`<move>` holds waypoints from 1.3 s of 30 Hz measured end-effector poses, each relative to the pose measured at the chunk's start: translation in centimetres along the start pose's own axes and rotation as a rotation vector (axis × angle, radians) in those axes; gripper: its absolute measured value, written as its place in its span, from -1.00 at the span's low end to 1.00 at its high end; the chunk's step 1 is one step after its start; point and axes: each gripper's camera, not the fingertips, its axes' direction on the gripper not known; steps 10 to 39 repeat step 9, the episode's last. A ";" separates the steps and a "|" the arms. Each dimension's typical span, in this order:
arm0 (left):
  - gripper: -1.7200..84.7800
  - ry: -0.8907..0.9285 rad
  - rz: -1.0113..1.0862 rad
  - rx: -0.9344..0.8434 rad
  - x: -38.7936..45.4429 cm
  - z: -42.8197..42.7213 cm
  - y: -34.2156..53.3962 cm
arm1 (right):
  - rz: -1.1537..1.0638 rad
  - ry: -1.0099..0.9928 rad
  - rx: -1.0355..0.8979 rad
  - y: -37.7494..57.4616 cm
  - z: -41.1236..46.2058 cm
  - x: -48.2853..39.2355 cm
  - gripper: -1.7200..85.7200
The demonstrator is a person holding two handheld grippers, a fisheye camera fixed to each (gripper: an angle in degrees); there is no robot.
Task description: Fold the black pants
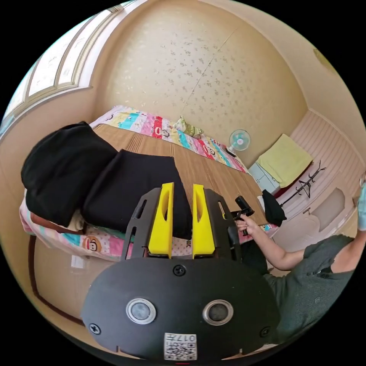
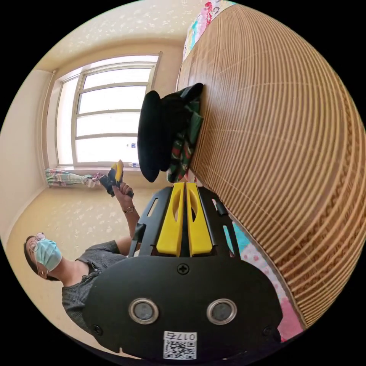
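I can't make out any legs or waistband on the black pants [image 1: 131,190]; from my left gripper view they are one dark folded slab on the woven mat [image 1: 213,171], running from 9 toward centre, and their near edge is hidden behind my left gripper [image 1: 182,188]. Its yellow jaws stand spread with a gap, nothing between them, held above the bed edge. At 9 a second black bundle [image 1: 61,167] sits on a stack whose lower layers I can barely tell apart.

At 3 in this view a hand [image 1: 246,223] grips the right gripper [image 1: 244,207] by its handle, arm bent at the elbow; its jaws are too small to judge here.

In my right gripper view the right gripper [image 2: 185,188] has its jaws almost pressed together, a thin slit left, gripping nothing. The pile of dark clothes [image 2: 167,129] sits at 12 on the mat [image 2: 274,152]. At 9 a raised hand holds the left gripper [image 2: 116,173] before the window [image 2: 103,118].

A fan [image 1: 239,140] and coat stand [image 1: 305,187] sit at 2 to 3.
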 end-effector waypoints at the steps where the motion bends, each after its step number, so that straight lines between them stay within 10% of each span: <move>1: -0.82 0.060 -0.018 0.006 0.8 1.6 2.6 | 0.014 0.002 0.017 1.3 -1.0 0.7 -0.93; 9: -0.87 0.337 -0.240 -0.017 2.9 11.8 12.0 | 0.128 0.029 0.515 20.6 -15.3 3.1 -0.93; 39: -0.87 0.337 -0.240 -0.017 2.9 11.8 12.0 | 0.128 0.029 0.515 20.6 -15.3 3.1 -0.93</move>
